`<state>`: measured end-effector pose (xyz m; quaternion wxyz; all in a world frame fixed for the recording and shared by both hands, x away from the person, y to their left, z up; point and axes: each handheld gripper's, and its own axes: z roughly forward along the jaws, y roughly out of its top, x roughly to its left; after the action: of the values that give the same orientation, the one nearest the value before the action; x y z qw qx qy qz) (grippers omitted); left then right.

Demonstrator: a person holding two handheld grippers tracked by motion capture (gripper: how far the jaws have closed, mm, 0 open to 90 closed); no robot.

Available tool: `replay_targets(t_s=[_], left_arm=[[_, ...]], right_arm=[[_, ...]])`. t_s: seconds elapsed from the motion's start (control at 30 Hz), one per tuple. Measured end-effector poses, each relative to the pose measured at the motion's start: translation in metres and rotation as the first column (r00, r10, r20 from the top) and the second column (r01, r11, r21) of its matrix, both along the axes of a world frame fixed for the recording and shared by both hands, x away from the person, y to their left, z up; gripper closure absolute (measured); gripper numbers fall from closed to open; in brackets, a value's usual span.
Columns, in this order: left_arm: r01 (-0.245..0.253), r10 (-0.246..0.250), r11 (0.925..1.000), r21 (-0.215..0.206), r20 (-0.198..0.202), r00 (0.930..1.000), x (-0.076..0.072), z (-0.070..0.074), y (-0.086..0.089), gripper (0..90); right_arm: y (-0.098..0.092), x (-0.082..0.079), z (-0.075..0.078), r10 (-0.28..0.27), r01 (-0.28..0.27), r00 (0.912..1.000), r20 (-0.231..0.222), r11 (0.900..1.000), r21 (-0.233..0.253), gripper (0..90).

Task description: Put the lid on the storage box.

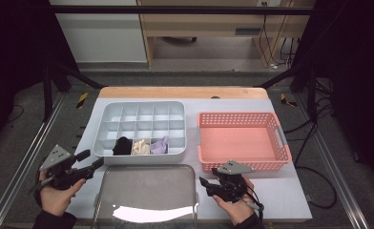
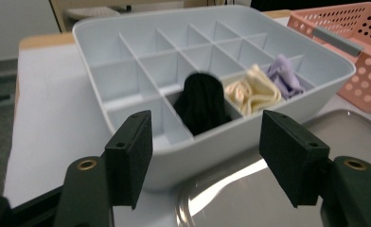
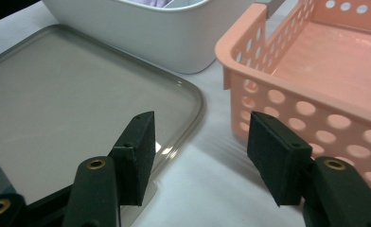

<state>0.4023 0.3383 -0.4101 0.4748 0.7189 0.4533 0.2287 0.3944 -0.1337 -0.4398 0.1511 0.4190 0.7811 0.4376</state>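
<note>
Sock pick, by the look of it. High view: left gripper (image 1: 92, 164) sits off the near-left corner of the grey divider box (image 1: 109, 110), jaws spread, nothing held. Right gripper (image 1: 205, 185) rests between the metal tray (image 1: 147, 183) and the pink basket (image 1: 242, 121), jaws also apart and empty. Black sock (image 1: 122, 145), cream sock (image 1: 140, 147) and purple sock (image 1: 160, 144) fill three side-by-side cells in the box's near row.

Left gripper view: black sock (image 2: 200, 101) stands rolled in its cell, dead ahead between the fingers (image 2: 129, 158) and beyond the box's near wall. Cream sock (image 2: 253, 92) and purple sock (image 2: 284, 73) lie past the right finger. Likely target is the black one.

Right gripper view: fingers (image 3: 280, 156) released; tray corner (image 3: 188, 101) ahead of the left finger, basket wall (image 3: 287, 101) ahead of the right.

To do it well: lift over the box wall first, come down vertical, straddle the roll inside the dividers, close on the cloth only. Catching a divider would drag the box.
</note>
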Motion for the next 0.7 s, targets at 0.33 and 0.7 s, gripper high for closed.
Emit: replay_targets(t_s=[0.33,0.7], left_arm=[[-0.036,0.034,0.9991,-0.023,-0.080,0.9962,-0.034,-0.032,0.016,34.9],[-0.023,0.027,0.9994,0.025,-0.180,0.9833,-0.050,-0.049,0.018,37.9]], right_arm=[[0.013,-0.007,-0.001,0.020,-0.019,0.9996,-0.019,0.999,0.028,40.8],[0.020,-0.018,-0.014,0.021,-0.017,0.9968,-0.077,0.999,0.042,40.7]])
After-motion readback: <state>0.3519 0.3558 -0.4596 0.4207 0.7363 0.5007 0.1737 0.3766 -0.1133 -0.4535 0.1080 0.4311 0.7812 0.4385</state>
